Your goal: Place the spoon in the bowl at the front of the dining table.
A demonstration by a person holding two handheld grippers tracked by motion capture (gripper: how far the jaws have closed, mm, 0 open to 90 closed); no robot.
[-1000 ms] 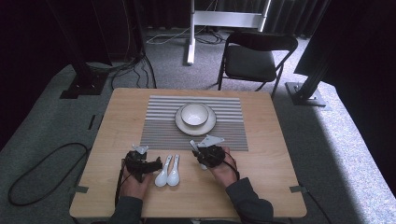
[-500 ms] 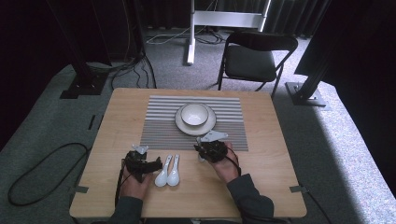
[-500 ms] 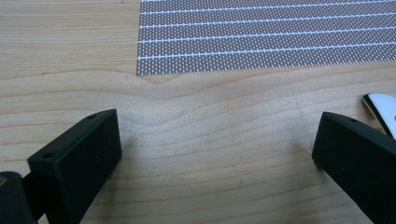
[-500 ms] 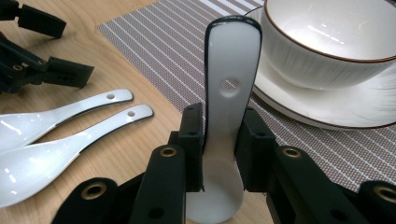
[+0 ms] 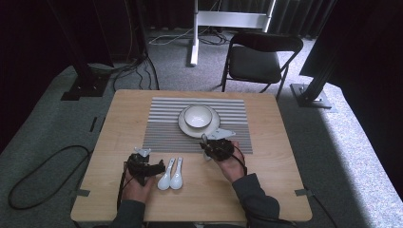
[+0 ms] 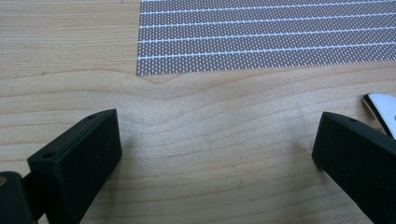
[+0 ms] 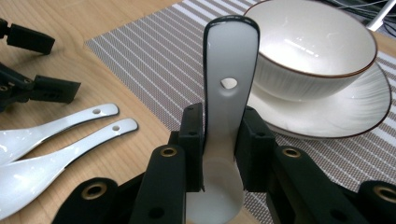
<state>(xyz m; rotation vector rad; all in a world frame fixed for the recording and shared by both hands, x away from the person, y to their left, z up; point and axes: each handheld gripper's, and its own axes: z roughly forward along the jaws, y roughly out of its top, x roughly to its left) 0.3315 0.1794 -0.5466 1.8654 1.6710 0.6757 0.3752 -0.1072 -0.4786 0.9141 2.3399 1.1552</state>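
A white spoon (image 7: 228, 88) stands clamped in the right tool (image 7: 219, 140), whose jaws press on either side of the neck just above the scoop. The handle points up and away from the tool, and its holed end aims at the bowl (image 7: 322, 51). That bowl sits on a plate (image 7: 369, 107) straight ahead of the spoon's long axis and a little to its right, so the likely move, a judgement only, is a short carry forward along that axis.

In the high view the right tool (image 5: 215, 148) hovers at the near edge of the striped mat (image 5: 161, 123), just short of the plate, and it is much the nearer hand to the bowl.

Two more spoons (image 5: 170, 173) lie side by side on the bare bench (image 5: 266, 190), nearer the person than the bowl, with handles pointing toward the mat. The left tool (image 5: 154, 168) rests just beside them with its jaws wide apart and nothing between them.
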